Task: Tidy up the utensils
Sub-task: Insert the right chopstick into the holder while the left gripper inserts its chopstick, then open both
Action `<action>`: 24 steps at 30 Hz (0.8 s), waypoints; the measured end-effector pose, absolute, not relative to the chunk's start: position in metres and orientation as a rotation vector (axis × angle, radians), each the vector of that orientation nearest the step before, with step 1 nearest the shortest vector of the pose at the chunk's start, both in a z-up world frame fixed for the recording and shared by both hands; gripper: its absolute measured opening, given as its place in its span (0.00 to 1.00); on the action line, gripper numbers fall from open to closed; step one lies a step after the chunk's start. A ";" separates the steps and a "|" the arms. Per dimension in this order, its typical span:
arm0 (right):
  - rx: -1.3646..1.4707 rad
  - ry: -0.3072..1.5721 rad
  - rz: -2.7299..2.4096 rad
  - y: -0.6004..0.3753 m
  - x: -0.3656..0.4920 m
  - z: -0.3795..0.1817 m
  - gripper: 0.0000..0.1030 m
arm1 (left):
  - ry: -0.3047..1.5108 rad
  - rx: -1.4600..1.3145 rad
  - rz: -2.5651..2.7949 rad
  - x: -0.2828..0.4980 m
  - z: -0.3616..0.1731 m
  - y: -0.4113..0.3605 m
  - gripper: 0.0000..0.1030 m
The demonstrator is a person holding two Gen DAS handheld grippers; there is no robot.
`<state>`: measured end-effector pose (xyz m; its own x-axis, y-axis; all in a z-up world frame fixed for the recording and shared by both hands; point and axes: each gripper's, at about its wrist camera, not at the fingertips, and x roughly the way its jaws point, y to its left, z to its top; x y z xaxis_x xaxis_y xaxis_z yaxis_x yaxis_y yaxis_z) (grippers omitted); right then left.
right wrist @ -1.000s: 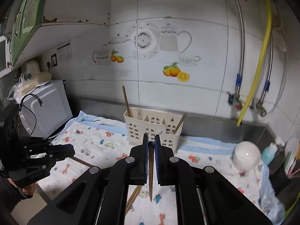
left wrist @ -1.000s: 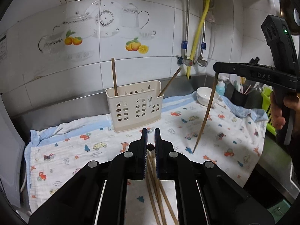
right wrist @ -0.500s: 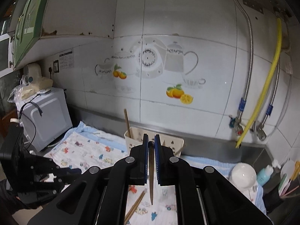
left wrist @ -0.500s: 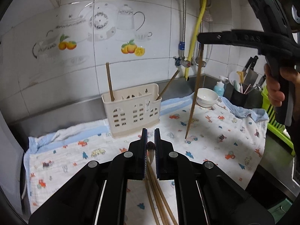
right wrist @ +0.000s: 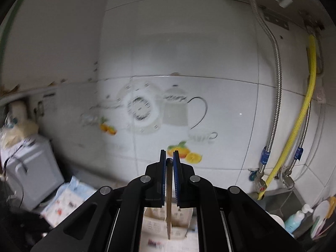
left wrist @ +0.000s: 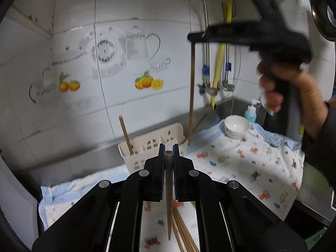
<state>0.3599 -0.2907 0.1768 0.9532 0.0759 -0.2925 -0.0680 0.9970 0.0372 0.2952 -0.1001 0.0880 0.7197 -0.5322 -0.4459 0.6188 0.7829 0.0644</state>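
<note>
Both tools pinch one chopstick each: left gripper (left wrist: 168,157) holds its chopstick (left wrist: 169,199) above the loose chopsticks (left wrist: 184,231) on the printed cloth (left wrist: 241,168); right gripper (right wrist: 169,163) hangs its chopstick (left wrist: 191,96) over the utensil caddy (left wrist: 151,147).

Risk: tip misses a slot, strikes the rim, tips the caddy (light plastic, I judge).

Count: two chopsticks in the caddy, one bowl (left wrist: 236,126).

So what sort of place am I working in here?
Most likely a home kitchen counter: tiled wall with teapot and fruit decals, cream utensil caddy holding chopsticks, white bowl near a sink corner.
</note>
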 end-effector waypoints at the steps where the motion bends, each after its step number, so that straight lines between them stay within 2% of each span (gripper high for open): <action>1: 0.038 0.290 0.066 -0.293 0.364 0.176 0.06 | 0.409 0.217 -0.642 0.298 0.093 -0.103 0.06; 13: 0.104 0.275 0.036 -0.313 0.417 0.135 0.06 | 0.252 0.197 -0.638 0.335 0.150 -0.135 0.06; 24: 0.047 0.237 0.047 -0.314 0.419 0.121 0.06 | 0.145 0.167 -0.556 0.386 0.175 -0.155 0.06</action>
